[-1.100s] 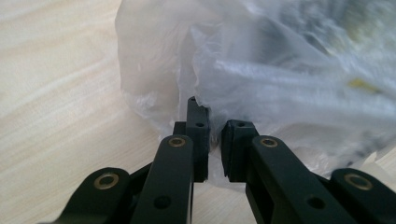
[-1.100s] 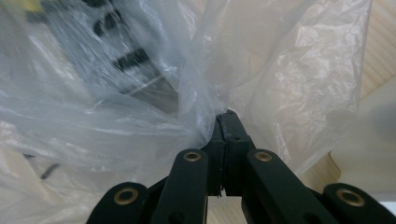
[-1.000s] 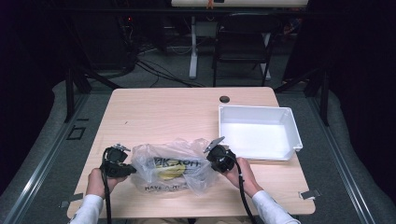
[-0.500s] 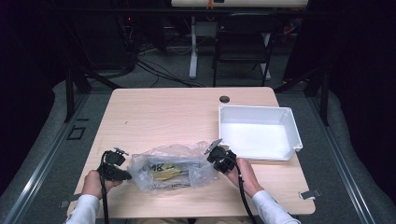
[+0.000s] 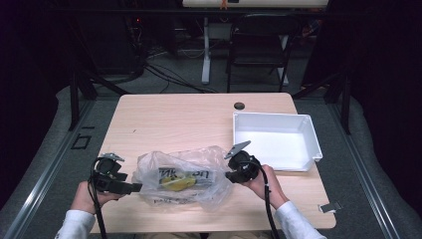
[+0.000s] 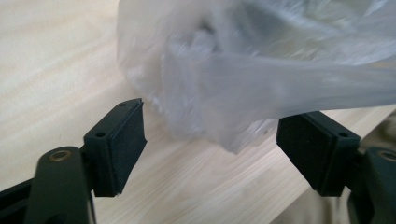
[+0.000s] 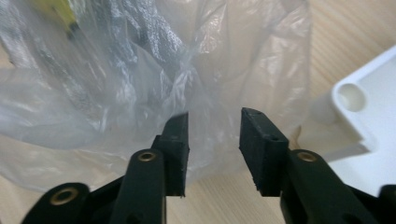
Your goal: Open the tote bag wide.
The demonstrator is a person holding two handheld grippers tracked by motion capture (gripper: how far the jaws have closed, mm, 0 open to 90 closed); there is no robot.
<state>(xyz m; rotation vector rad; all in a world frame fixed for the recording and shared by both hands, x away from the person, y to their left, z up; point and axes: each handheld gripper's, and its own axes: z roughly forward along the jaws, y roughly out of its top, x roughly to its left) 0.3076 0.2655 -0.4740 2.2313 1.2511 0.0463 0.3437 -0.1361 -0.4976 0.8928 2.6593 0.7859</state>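
While lying on table, plastic bag holding yellow item, white tray.

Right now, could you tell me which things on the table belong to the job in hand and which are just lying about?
In the job:
plastic bag with a yellow item inside
left gripper, open
right gripper, open

Lying about:
white tray
small dark disc on the table

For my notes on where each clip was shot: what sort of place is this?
Probably a lab or recording studio, not a home: a bare wooden table stands among dark curtained surroundings, cables trail over the grey floor behind it, and a folding chair sits beside a desk leg.
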